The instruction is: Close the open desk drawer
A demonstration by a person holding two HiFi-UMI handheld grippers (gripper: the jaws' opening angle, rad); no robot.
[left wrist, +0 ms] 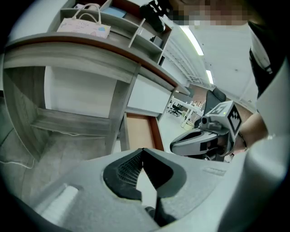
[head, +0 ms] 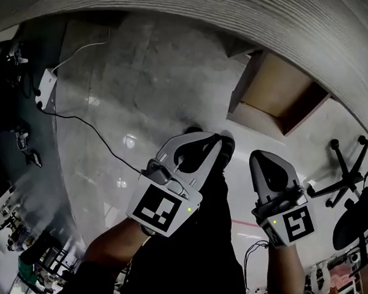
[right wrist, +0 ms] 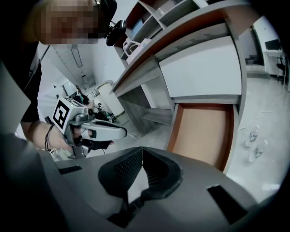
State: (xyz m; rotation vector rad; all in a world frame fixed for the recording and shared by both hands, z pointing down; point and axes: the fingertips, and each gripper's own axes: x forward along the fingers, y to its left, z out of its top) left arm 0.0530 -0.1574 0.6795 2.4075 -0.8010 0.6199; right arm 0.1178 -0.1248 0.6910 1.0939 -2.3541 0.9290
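Desk drawer [right wrist: 204, 131] wide open, bare wooden bottom

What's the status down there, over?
Both shut, empty: left hand-held gripper, right hand-held gripper. Open drawer untouched. Nothing seen in its way.

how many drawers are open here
1. The drawer sticks out from under the desk, at the head view's upper right. Others may be hidden.
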